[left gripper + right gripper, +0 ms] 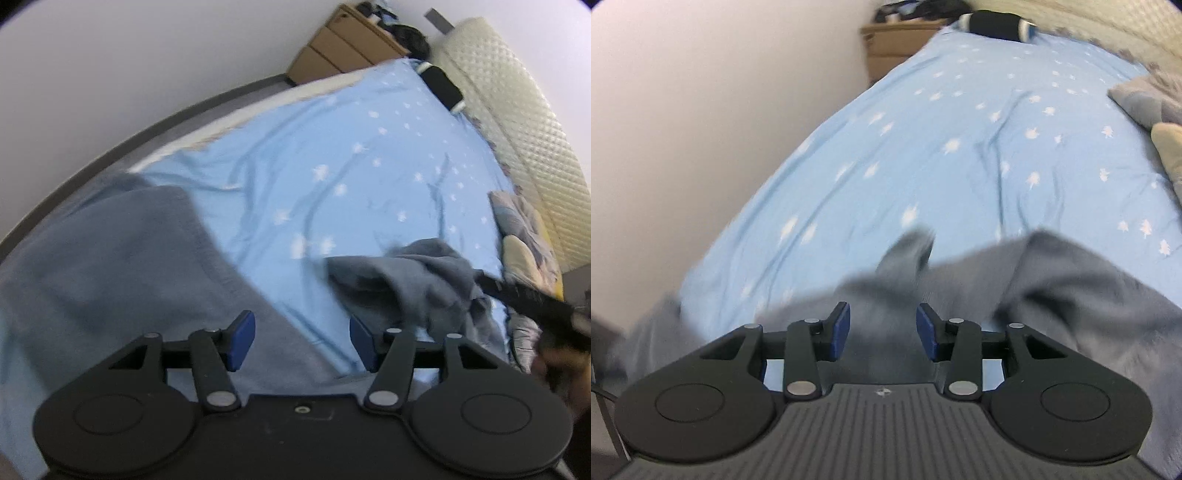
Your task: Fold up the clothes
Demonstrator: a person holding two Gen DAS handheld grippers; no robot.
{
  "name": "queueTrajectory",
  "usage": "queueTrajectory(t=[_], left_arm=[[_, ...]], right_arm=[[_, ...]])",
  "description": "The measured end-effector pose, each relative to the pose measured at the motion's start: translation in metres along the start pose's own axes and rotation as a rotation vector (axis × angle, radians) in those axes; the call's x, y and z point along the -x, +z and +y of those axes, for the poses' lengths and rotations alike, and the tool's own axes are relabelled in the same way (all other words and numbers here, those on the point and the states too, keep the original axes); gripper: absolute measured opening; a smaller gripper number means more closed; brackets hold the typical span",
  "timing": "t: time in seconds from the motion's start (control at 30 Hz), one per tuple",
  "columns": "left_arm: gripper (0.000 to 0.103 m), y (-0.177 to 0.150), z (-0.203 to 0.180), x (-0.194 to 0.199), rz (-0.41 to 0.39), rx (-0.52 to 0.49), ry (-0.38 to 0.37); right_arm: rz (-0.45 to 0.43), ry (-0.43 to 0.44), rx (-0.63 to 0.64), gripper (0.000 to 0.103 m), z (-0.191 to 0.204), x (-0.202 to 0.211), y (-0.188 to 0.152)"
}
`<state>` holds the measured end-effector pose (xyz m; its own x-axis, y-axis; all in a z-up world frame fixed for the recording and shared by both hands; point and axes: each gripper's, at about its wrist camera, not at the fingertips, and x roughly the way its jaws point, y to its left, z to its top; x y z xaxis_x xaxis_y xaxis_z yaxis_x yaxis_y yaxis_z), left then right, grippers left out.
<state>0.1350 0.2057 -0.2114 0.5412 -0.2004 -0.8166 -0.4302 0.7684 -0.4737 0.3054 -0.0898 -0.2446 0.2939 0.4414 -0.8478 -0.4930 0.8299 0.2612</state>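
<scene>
Grey garment (110, 258) sprawls across star-print bedsheet (332, 155); left gripper (302, 341) and right gripper (882, 330) hover over it, jaws spread

A garment (110, 251) lies spread on the near left part of the bed sheet (332, 147), under and ahead of the left gripper (302, 341); another bunched part of cloth (413, 280) lies to the right, near the right gripper's arm (532, 299); pillows (524, 229) lie along the sheet's right edge, against a padded headboard (517, 96); a bolster (441, 86) lies at the far corner; a cabinet (343, 44) stands behind the bed by the wall (129, 55); in the right wrist view, cloth lies between and beyond the right gripper (882, 332).
</scene>
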Motion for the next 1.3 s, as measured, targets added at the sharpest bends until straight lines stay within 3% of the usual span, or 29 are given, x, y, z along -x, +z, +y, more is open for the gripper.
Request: queueTrajectory(t=[0.17, 0.3, 0.47, 0.73, 0.93, 1.07, 1.17, 1.3], left_arm=[[0.054, 0.009, -0.022, -0.026, 0.02, -0.01, -0.016], [0.054, 0.017, -0.03, -0.041, 0.034, 0.004, -0.014], [0.054, 0.029, -0.048, -0.067, 0.078, -0.02, -0.024], [0.055, 0.041, -0.106, -0.114, 0.14, -0.155, -0.119], [0.056, 0.019, -0.161, -0.167, 0.286, -0.331, -0.234], [0.057, 0.002, -0.199, -0.194, 0.384, -0.494, -0.321], [0.058, -0.009, -0.216, -0.21, 0.413, -0.59, -0.308], [0.05, -0.015, -0.221, -0.226, 0.436, -0.626, -0.248]], right_arm=[[-0.013, 0.003, -0.098, 0.048, -0.034, -0.027, 0.045], [-0.025, 0.005, -0.173, 0.015, -0.059, -0.048, 0.08], [-0.051, 0.011, -0.133, 0.009, -0.063, -0.02, 0.059], [-0.011, -0.031, -0.185, 0.005, -0.111, 0.043, -0.019], [0.009, -0.075, -0.268, 0.004, -0.145, 0.056, -0.06], [-0.003, -0.066, -0.305, 0.004, -0.15, 0.053, -0.067], [-0.012, -0.056, -0.307, 0.004, -0.149, 0.053, -0.067], [-0.018, -0.041, -0.31, 0.004, -0.151, 0.056, -0.067]])
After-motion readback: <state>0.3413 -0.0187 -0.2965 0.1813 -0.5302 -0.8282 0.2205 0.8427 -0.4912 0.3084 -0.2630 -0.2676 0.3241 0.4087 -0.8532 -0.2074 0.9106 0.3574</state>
